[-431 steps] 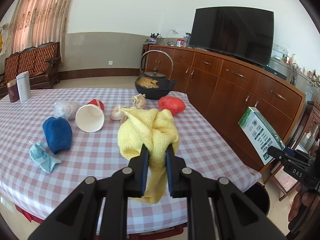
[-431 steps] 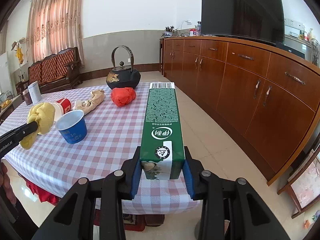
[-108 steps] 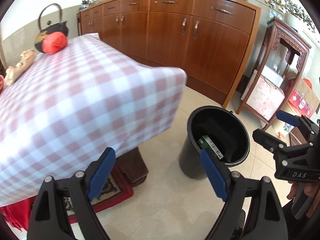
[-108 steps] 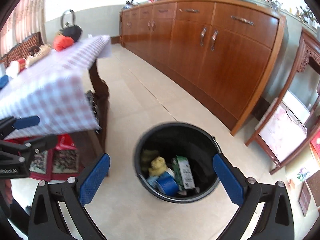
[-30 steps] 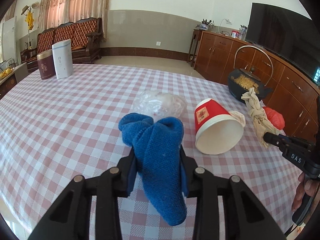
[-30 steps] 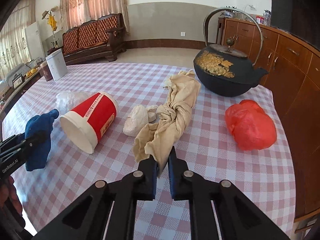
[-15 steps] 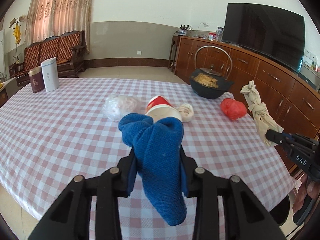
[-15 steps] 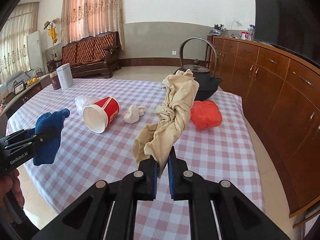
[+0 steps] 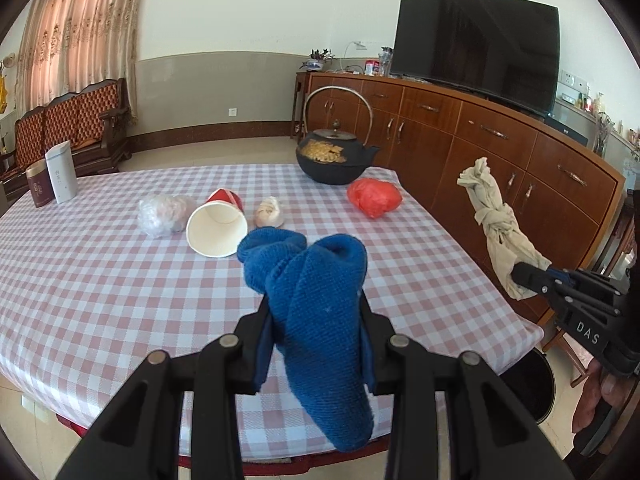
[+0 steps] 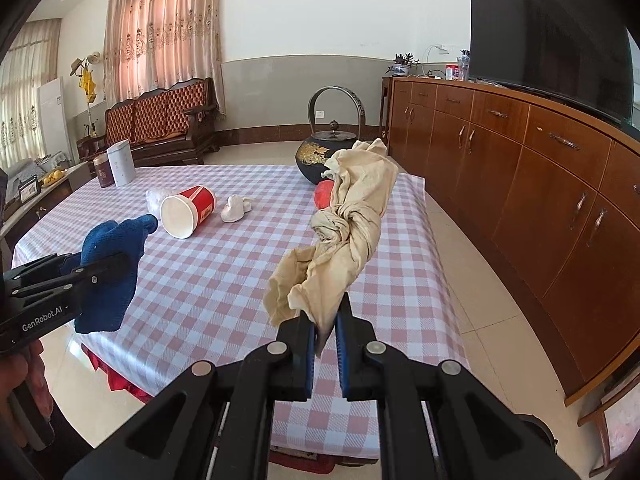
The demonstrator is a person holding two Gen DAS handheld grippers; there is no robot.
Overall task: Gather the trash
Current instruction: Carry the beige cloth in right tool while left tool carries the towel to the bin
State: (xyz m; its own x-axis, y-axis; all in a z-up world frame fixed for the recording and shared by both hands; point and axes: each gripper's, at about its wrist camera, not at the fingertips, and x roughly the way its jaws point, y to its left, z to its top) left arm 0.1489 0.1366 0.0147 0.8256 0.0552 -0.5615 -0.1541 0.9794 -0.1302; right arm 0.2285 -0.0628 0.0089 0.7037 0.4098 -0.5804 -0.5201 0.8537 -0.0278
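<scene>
My left gripper (image 9: 316,316) is shut on a blue knitted cloth (image 9: 316,300) and holds it above the near edge of the checked table (image 9: 100,280). My right gripper (image 10: 323,334) is shut on a knotted beige cloth (image 10: 352,224) and holds it up past the table's right side. In the left wrist view the beige cloth (image 9: 496,224) hangs beyond the table's right edge. On the table lie a tipped red paper cup (image 9: 218,228), a clear plastic wad (image 9: 164,214), a crumpled white wad (image 9: 270,214) and a red bag (image 9: 374,198). The black bin's rim (image 9: 540,384) shows below right.
A black iron teapot (image 9: 334,160) stands at the table's far end. Two tins (image 9: 52,180) stand at the far left. A long wooden sideboard (image 10: 540,200) with a TV (image 9: 476,48) runs along the right. A wooden sofa (image 10: 160,124) stands at the back.
Both grippers have drawn back from the table with their cloths. The table items look farther away, and the bin's rim has come into the left wrist view.
</scene>
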